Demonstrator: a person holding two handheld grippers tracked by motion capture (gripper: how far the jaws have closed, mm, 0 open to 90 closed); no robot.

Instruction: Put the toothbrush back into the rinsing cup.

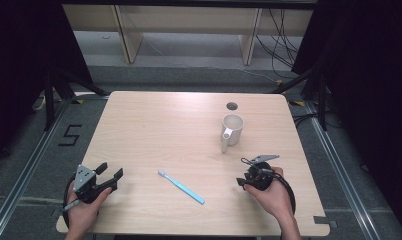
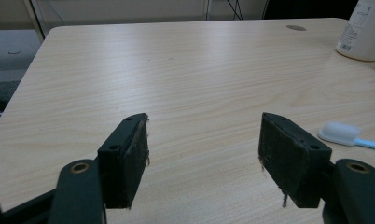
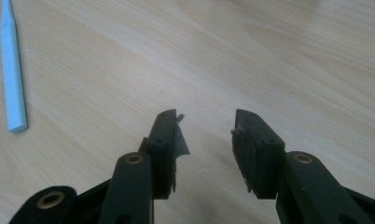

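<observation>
Two grippers, both empty. Left gripper (image 1: 110, 174) at the near left of the table (image 1: 154, 125), jaws spread wide, nothing between. Right gripper (image 1: 243, 182) at the near right, jaws apart too, though less so, bare wood in the gap. Judging by the layout: nothing done yet, everything left. Toothbrush (image 1: 181, 186) not lifted, flat on the table between the two grippers, apart from both. Likely still to come: a grip on the toothbrush, then a drop into the cup (image 1: 232, 130), upright beyond the right gripper, well apart from the brush. Toothbrush slim and straight, light blue handle, white head (image 2: 339, 132) toward the left gripper, square handle end (image 3: 17, 122) toward the near edge. Thin and low-lying, so probably fiddly to pinch.
</observation>
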